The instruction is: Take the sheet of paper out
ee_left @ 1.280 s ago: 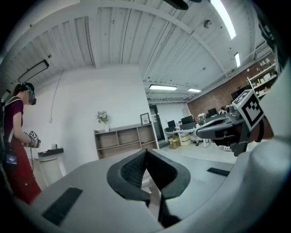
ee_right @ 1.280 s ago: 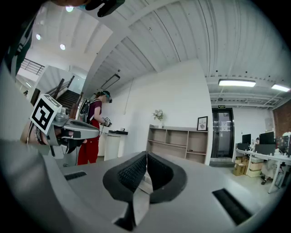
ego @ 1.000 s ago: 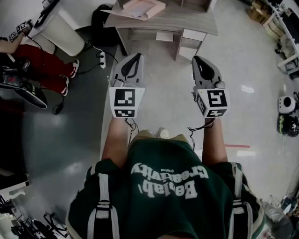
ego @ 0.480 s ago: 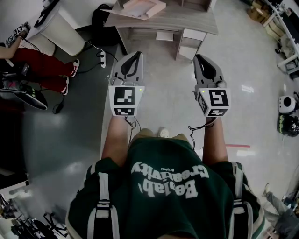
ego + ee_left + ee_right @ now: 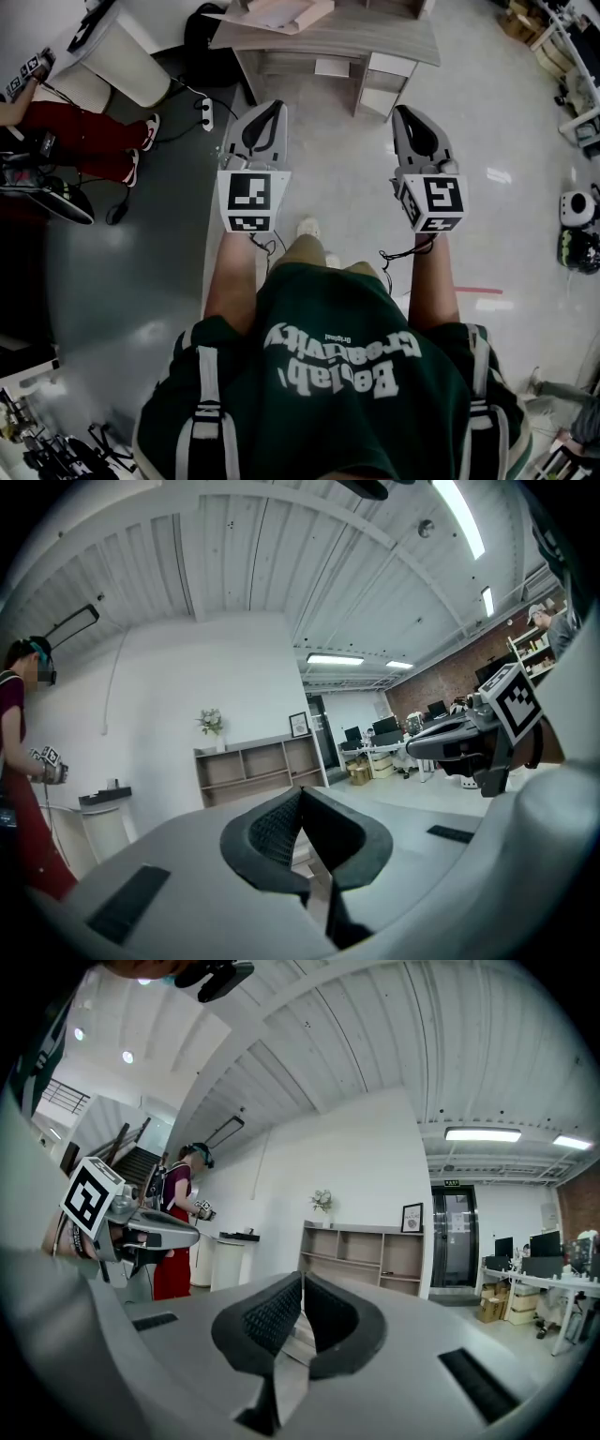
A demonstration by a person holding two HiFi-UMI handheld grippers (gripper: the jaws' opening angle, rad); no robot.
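Left gripper and right gripper are both level, padded black jaws pressed together, nothing pinched. Grey wooden desk at 12 o'clock, well apart from both. Pale pink flat box sits on it. Can't make out the sheet of paper.

the sheet of paper cannot be made out for sure. a pale pinkish shallow box, cut off by the head view's top edge, lies askew on a grey-wood desk; whether paper lies inside is too small to tell.
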